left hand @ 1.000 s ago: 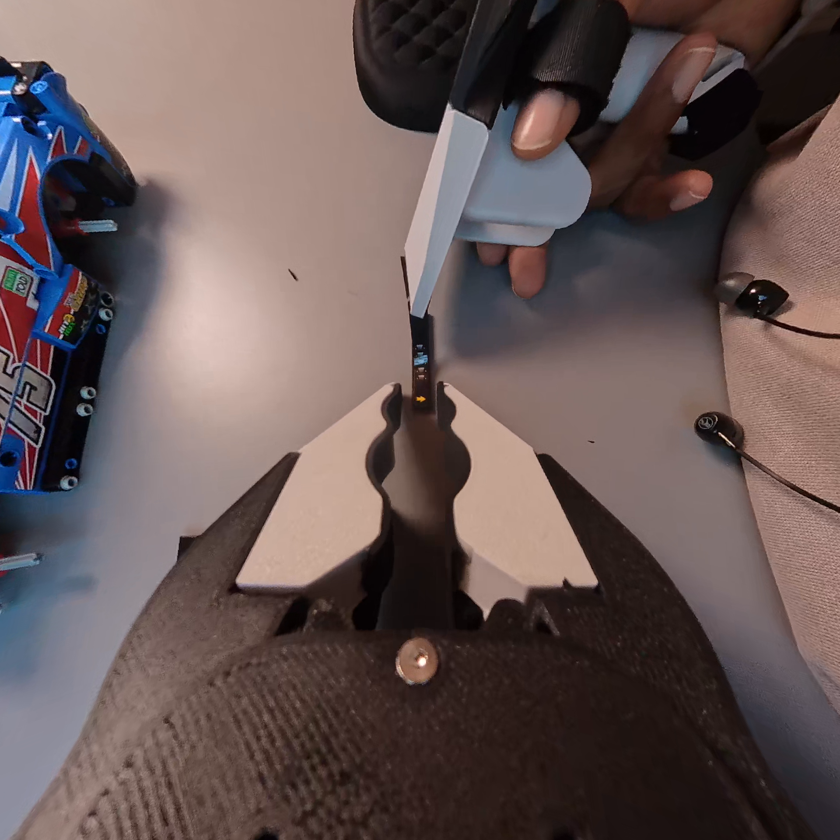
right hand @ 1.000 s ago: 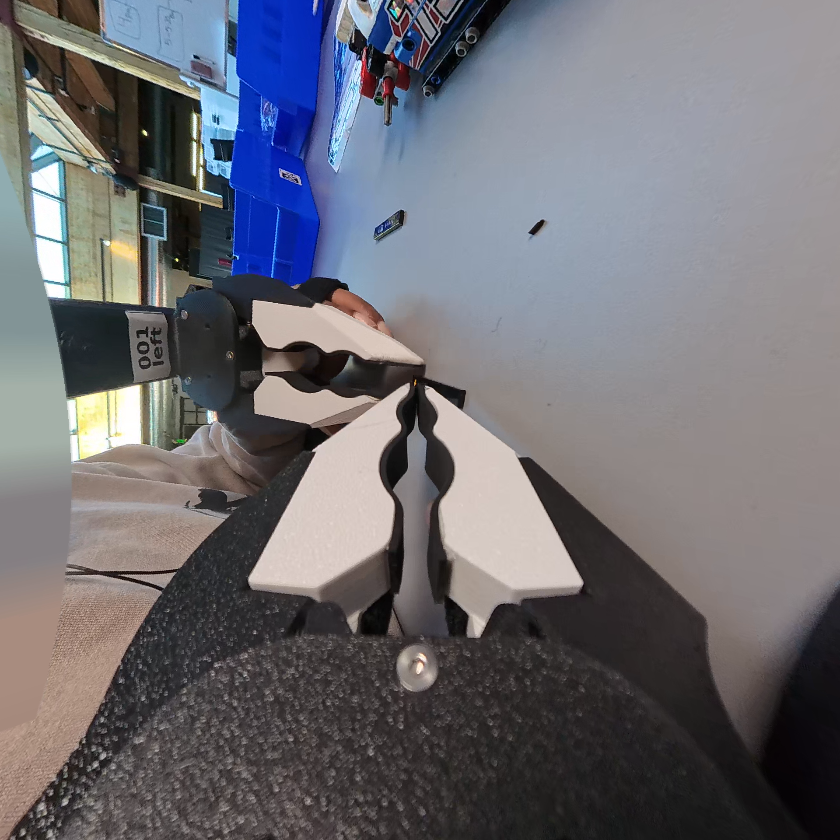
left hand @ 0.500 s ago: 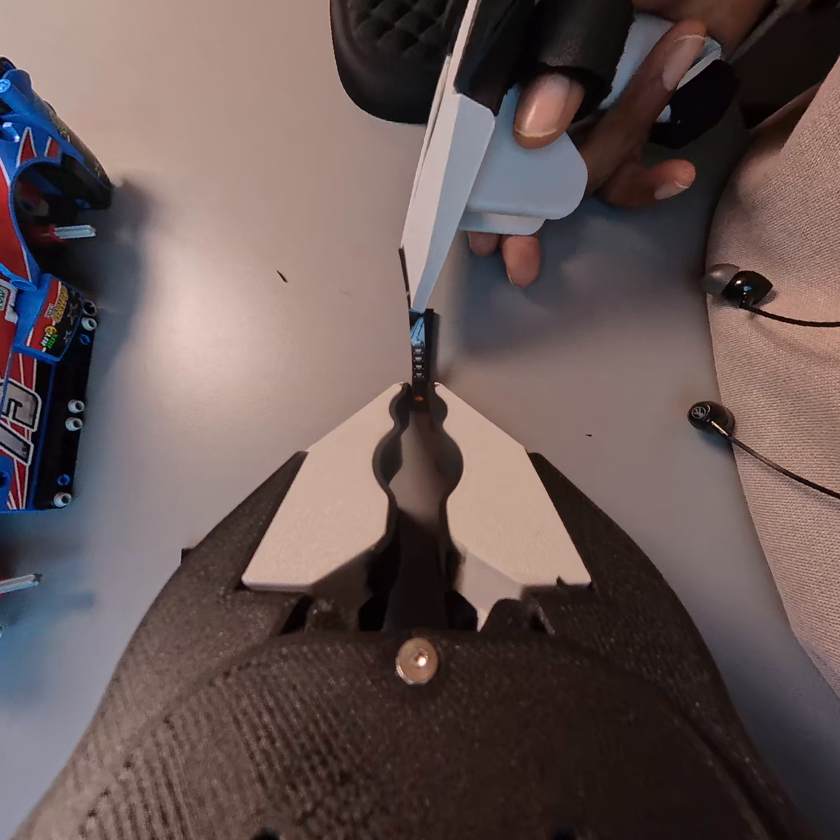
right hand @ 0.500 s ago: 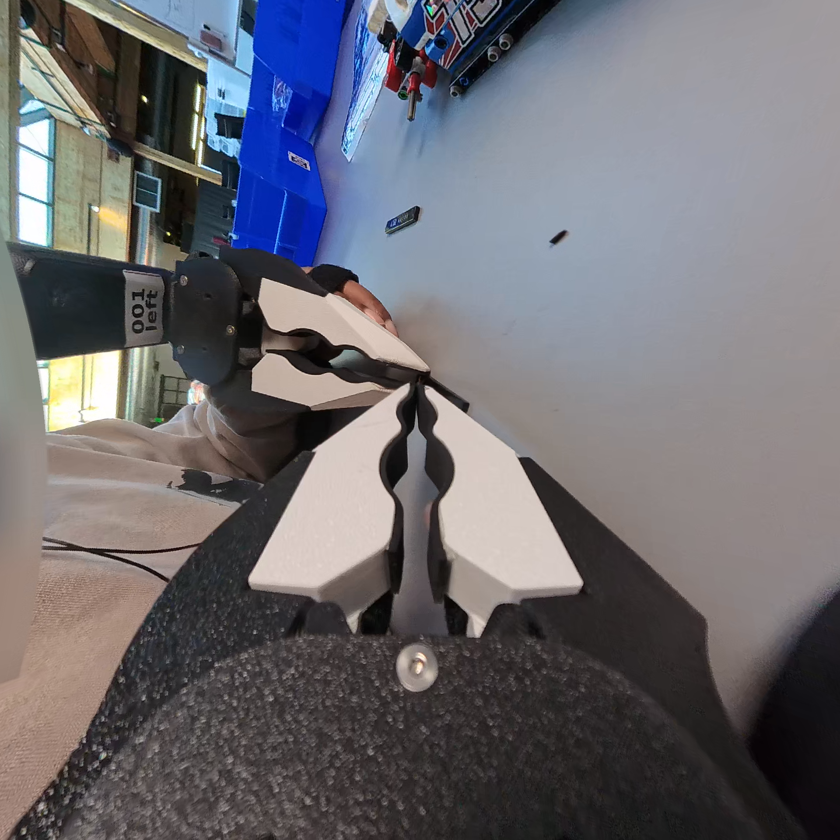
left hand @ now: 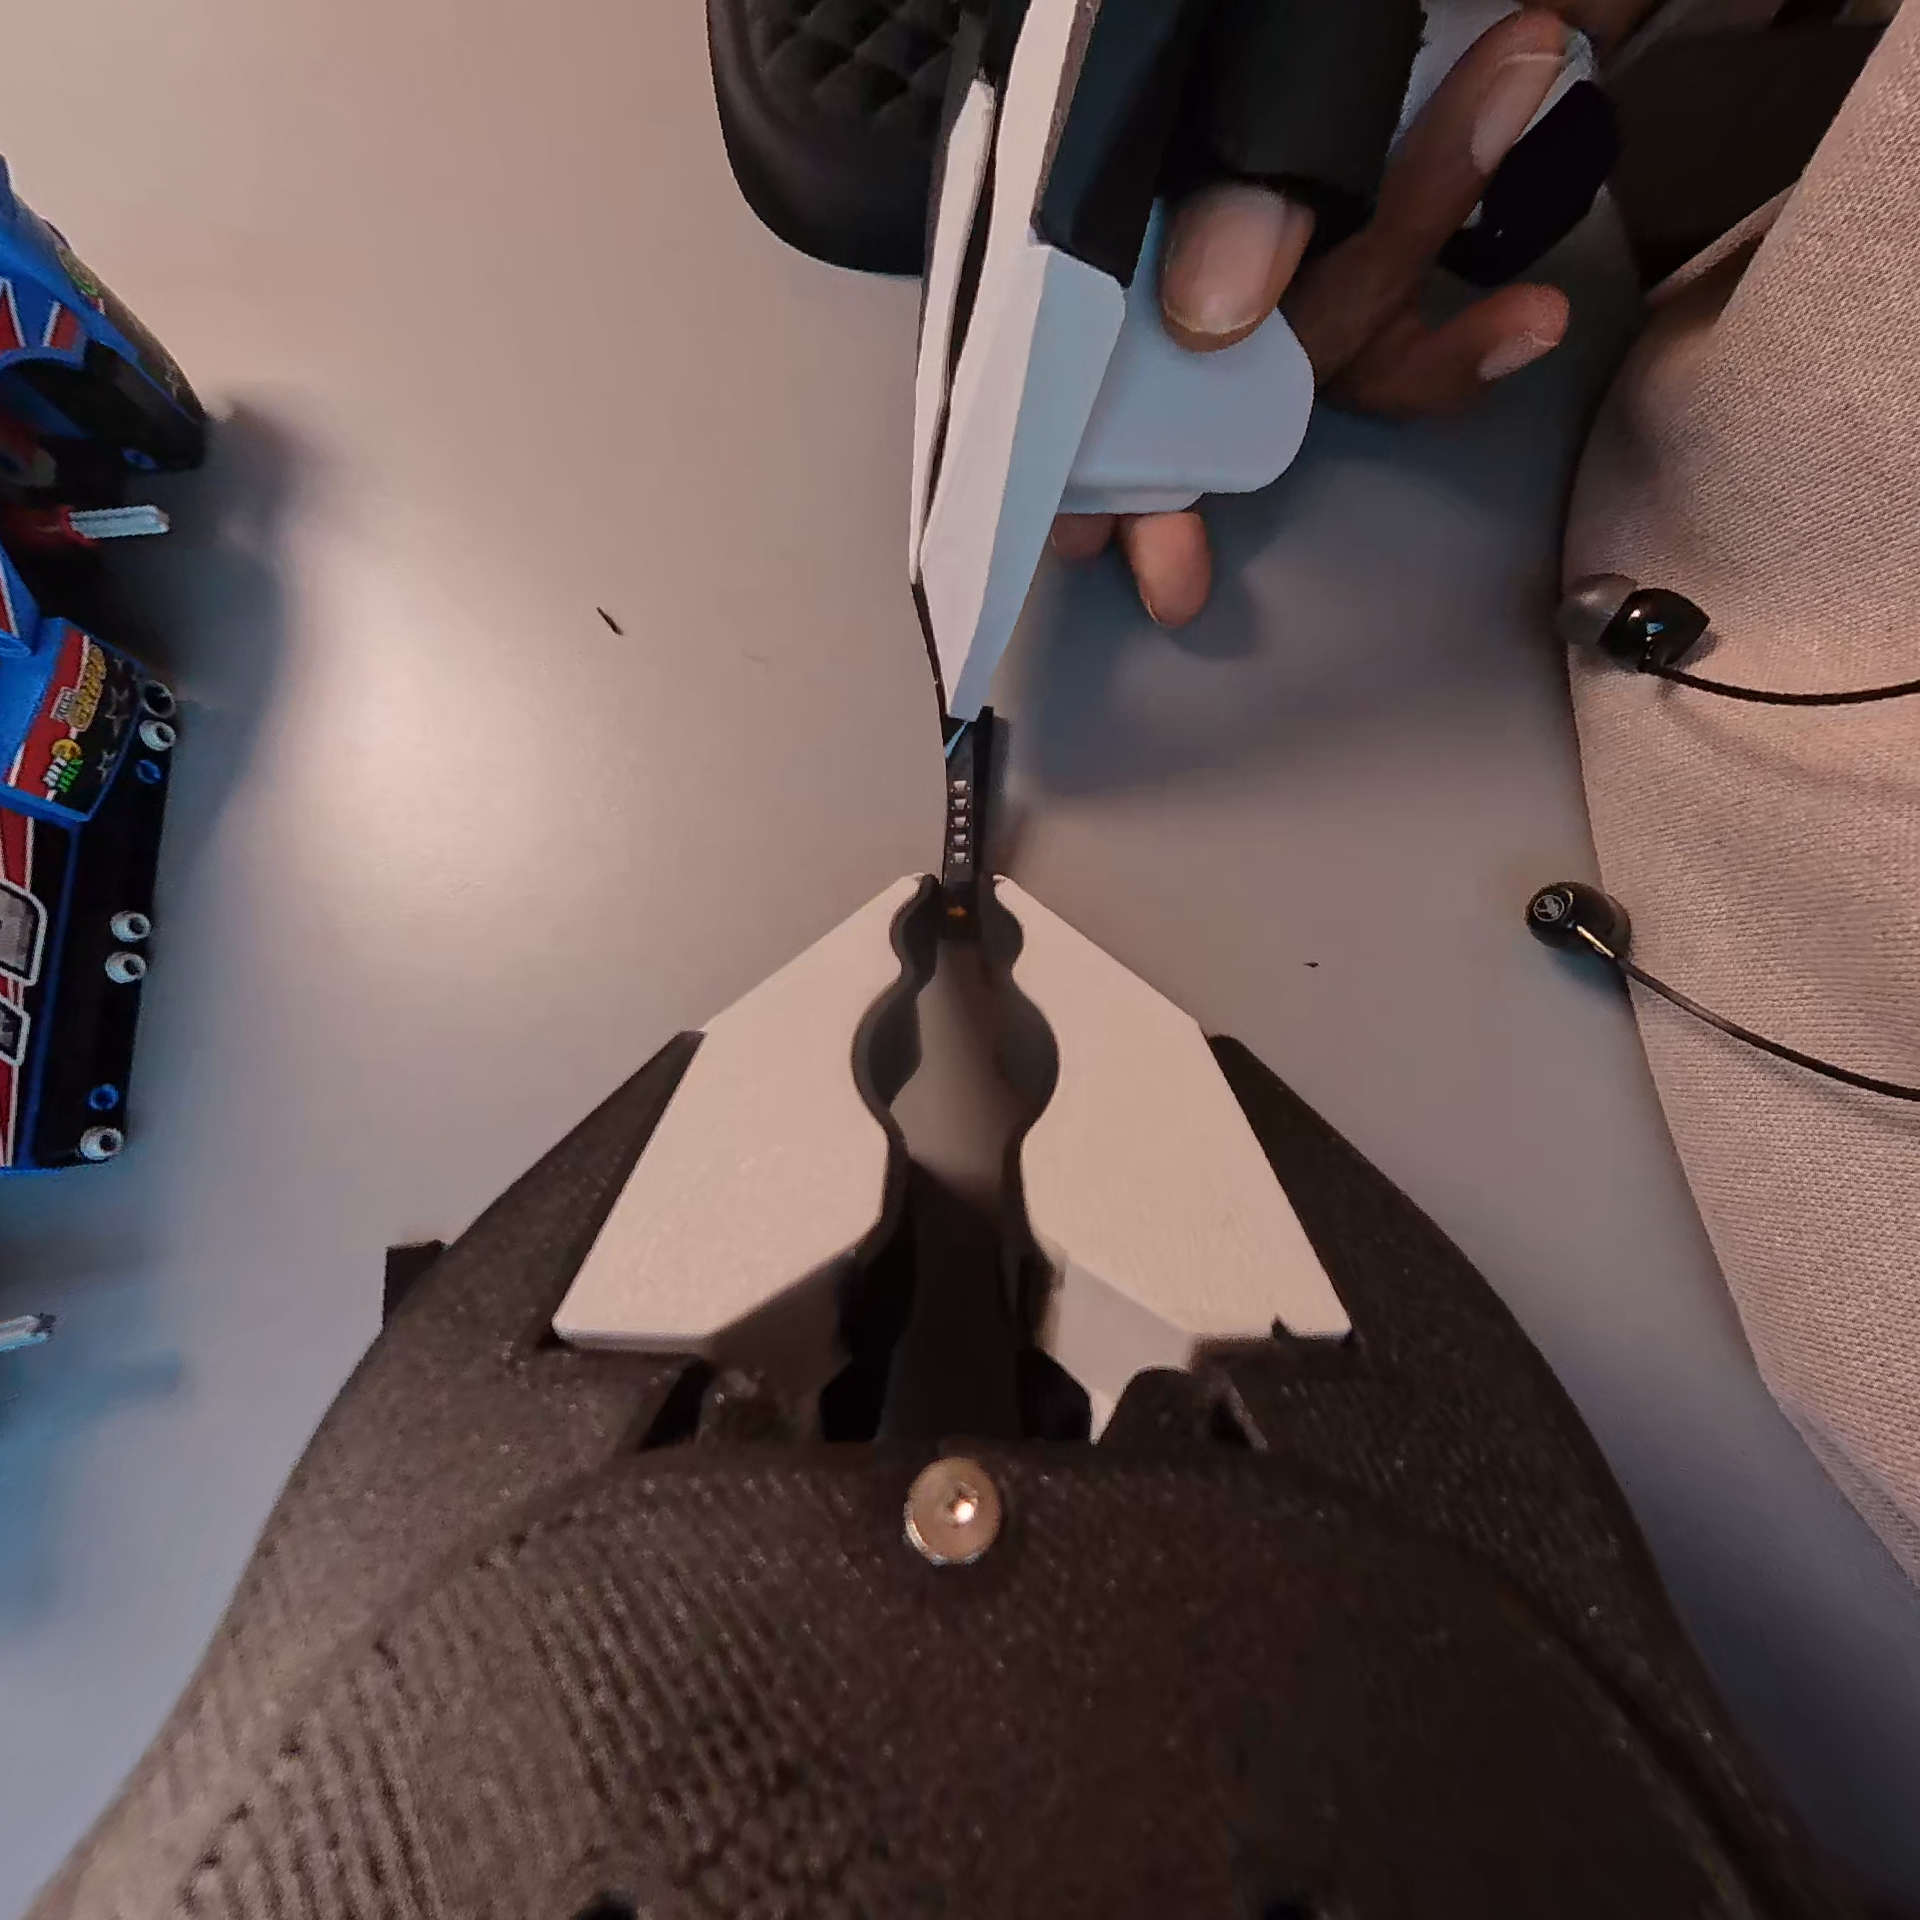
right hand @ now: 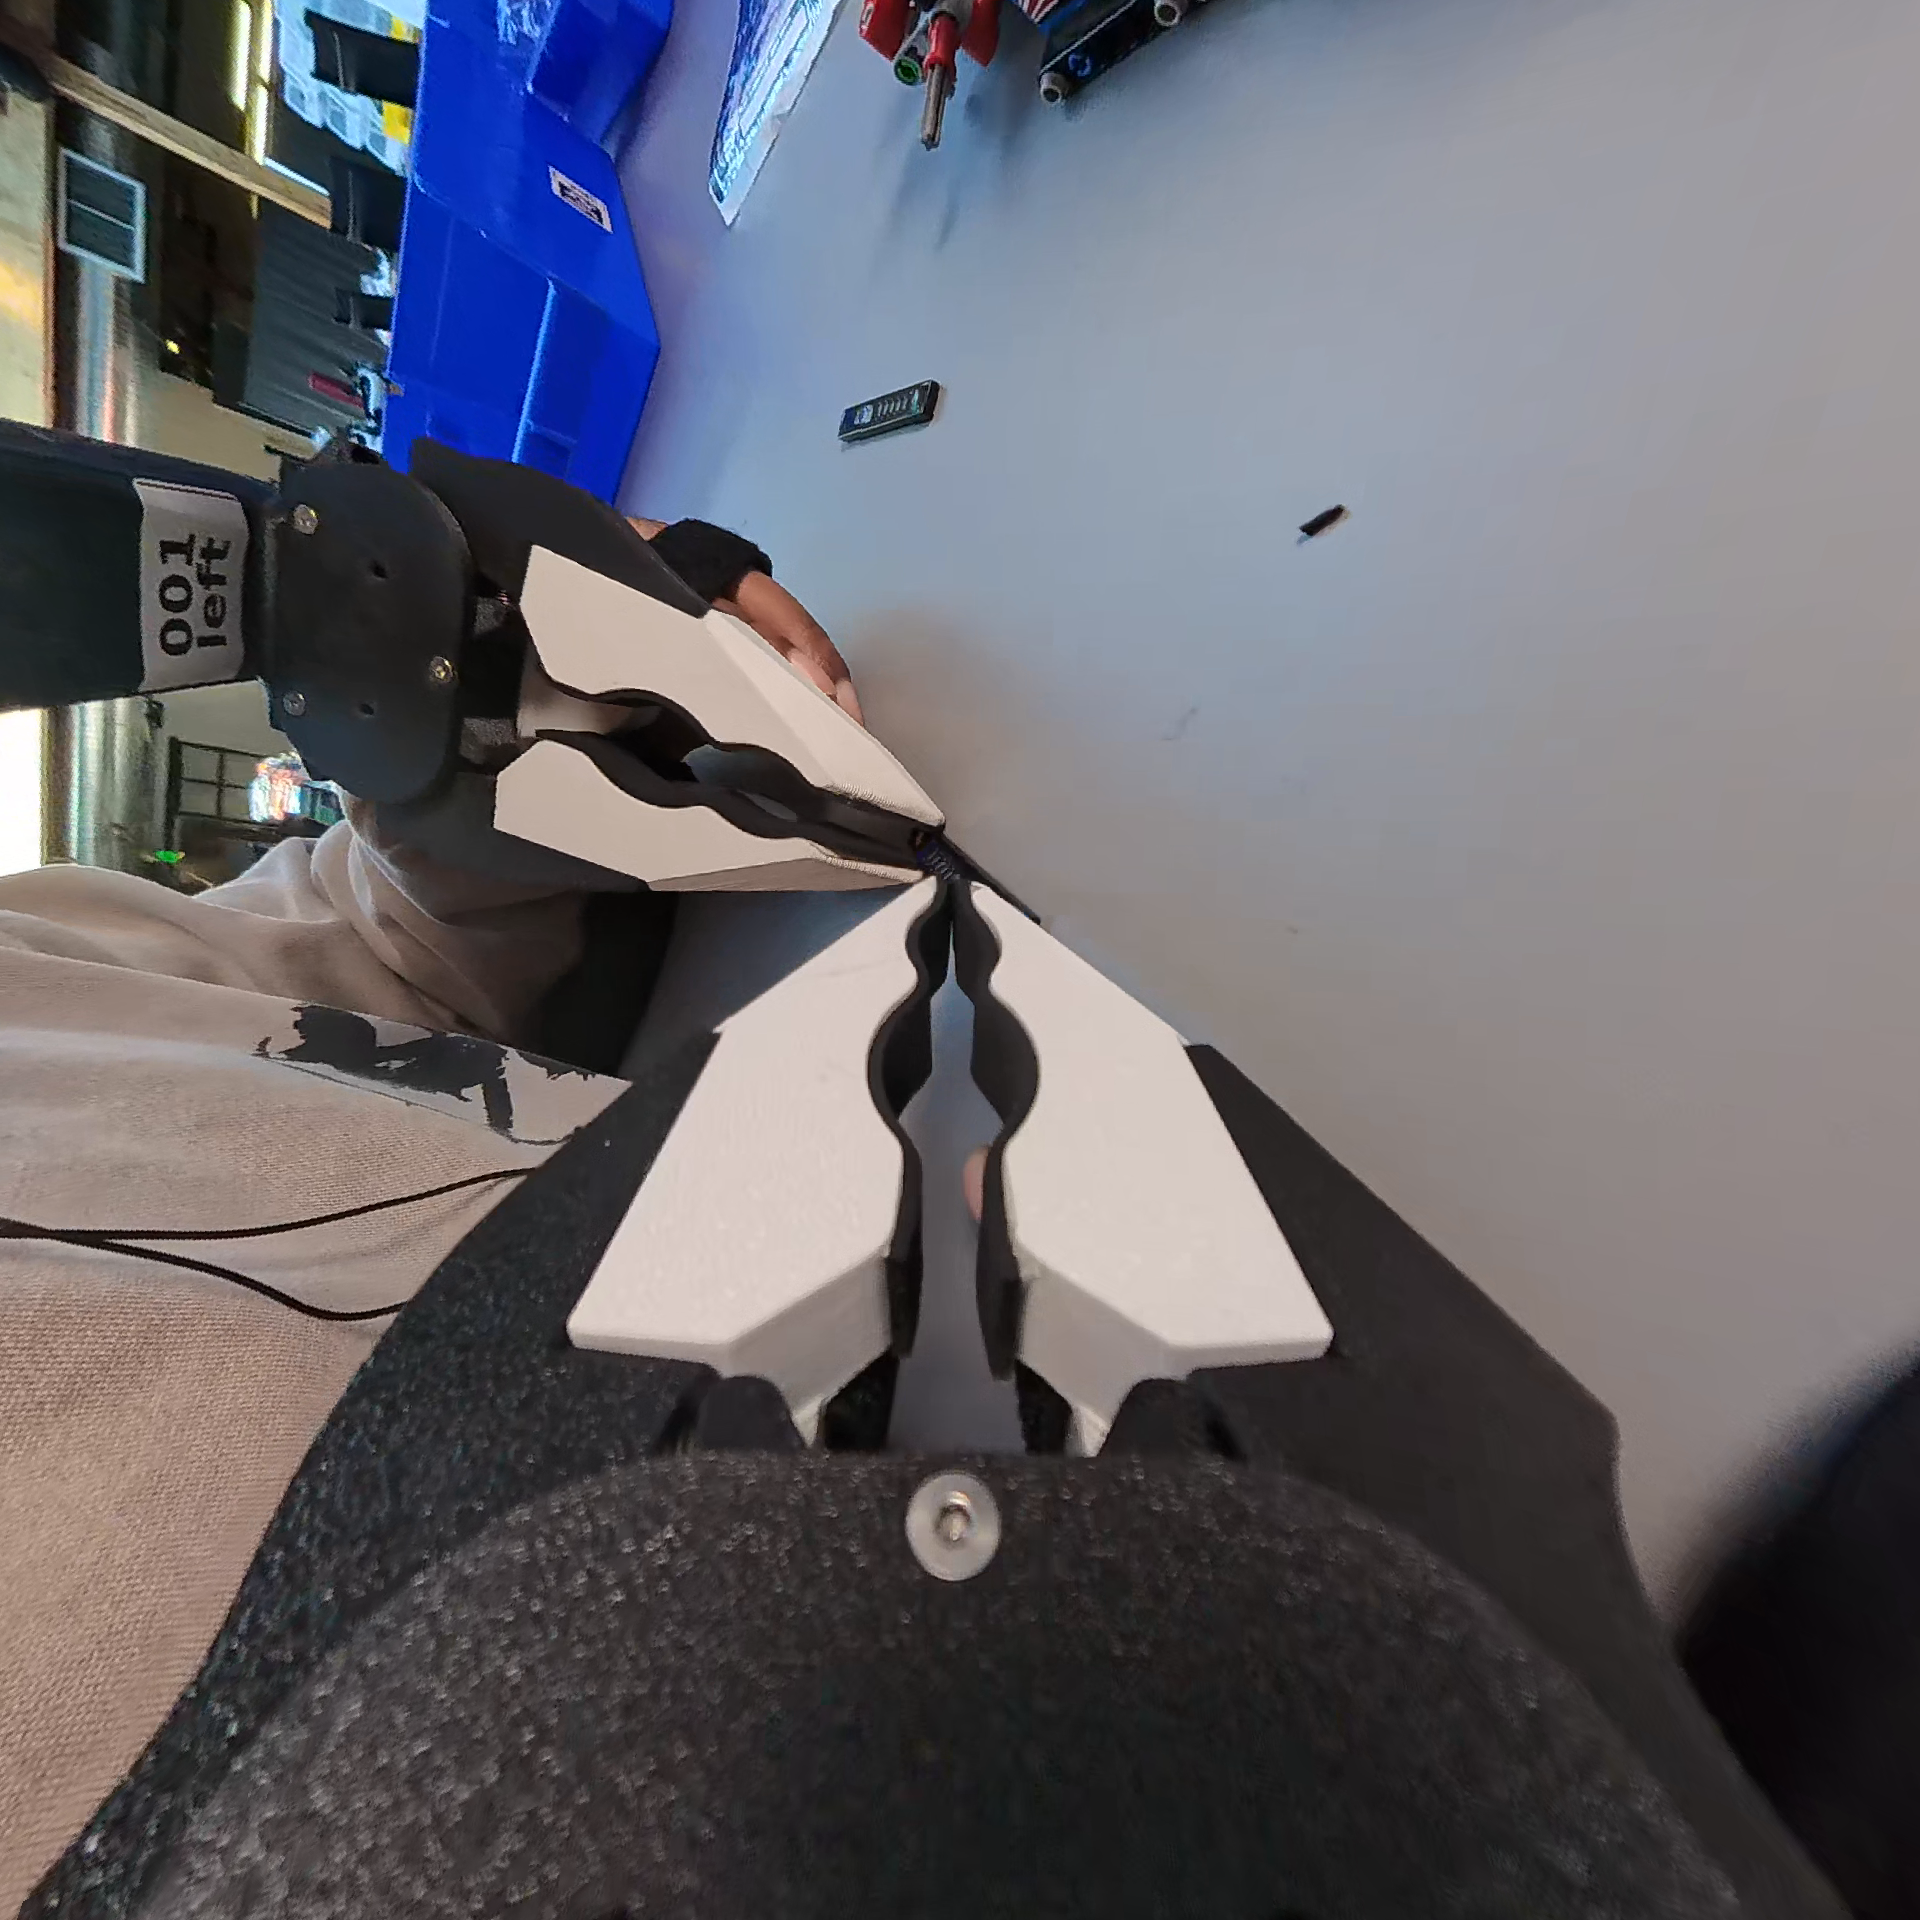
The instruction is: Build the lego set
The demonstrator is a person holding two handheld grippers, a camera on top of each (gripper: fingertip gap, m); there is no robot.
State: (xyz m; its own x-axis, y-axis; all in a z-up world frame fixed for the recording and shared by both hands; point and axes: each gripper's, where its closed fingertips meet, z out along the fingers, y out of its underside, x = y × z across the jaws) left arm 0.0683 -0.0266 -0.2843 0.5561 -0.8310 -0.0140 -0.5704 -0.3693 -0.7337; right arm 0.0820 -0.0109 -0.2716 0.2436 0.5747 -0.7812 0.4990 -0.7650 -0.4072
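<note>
A thin black lego piece (left hand: 961, 821) with a small sticker is held above the grey table (left hand: 468, 727). My left gripper (left hand: 961, 885) is shut on its near end. My right gripper (left hand: 961, 717) comes in from the top of the left wrist view and is shut on its far end. In the right wrist view my right gripper (right hand: 948, 896) meets the left gripper (right hand: 925, 844) tip to tip, and the piece (right hand: 938, 858) barely shows between them. The blue and red lego car (left hand: 62, 831) lies at the left edge.
A second small black lego piece (right hand: 890, 410) lies on the table, with blue bins (right hand: 520, 260) behind it. A red axle part (right hand: 935, 52) of the car shows at the top. A person's beige clothing with two black earbuds (left hand: 1647, 634) is at the right. Only a small space, under 4 cm, lies between the two pairs of fingers.
Both grippers keep their hold on the black piece. They have shifted together a little away from the car, which has slid towards the frame edges in both views.
</note>
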